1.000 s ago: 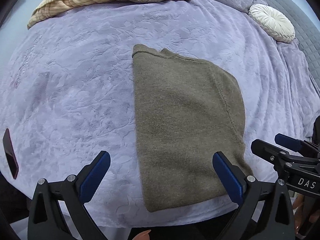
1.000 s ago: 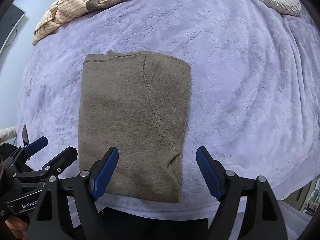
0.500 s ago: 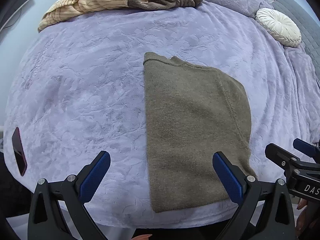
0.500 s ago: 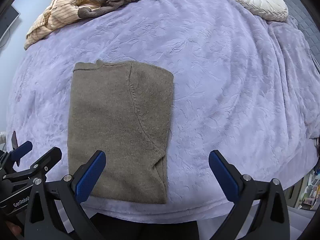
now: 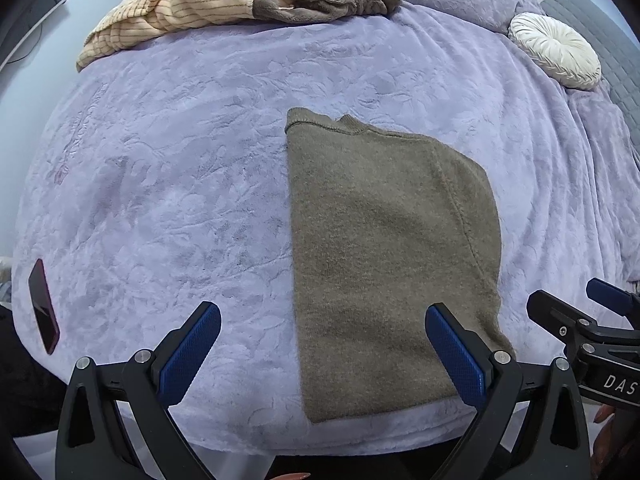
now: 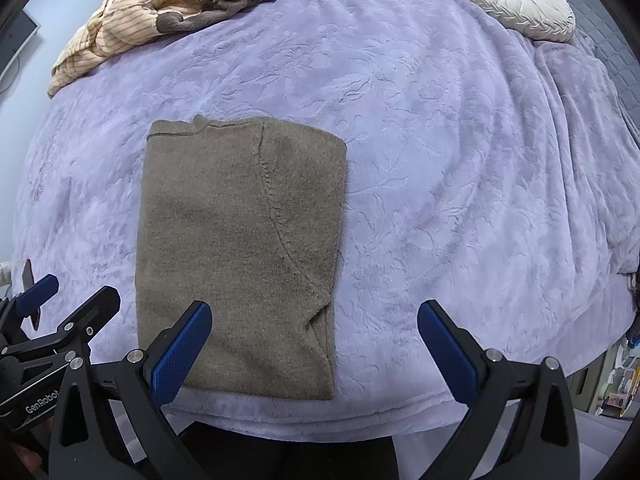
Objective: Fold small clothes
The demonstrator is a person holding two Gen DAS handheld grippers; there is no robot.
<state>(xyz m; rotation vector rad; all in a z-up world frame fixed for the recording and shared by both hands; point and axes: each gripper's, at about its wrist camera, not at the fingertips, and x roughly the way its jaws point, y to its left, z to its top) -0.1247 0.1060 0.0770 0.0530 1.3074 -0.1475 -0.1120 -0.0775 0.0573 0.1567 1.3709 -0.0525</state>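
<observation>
Sweater [image 6: 240, 256], olive knit, folded lengthwise into 1 narrow panel near the front edge of my lavender bedspread [image 6: 440, 160]. Left gripper [image 5: 322, 354] and right gripper [image 6: 314, 346] both spread, empty, above its hem. Next, I judge: pinch the 2 hem corners, fold toward the collar.

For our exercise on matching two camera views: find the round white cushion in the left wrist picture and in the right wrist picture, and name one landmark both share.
Left wrist view: the round white cushion lies at the upper right, near the bed's far edge.
Right wrist view: the round white cushion lies at the top right, nearer the top edge.
Shared landmark: the folded olive sweater on the lilac blanket.
</observation>
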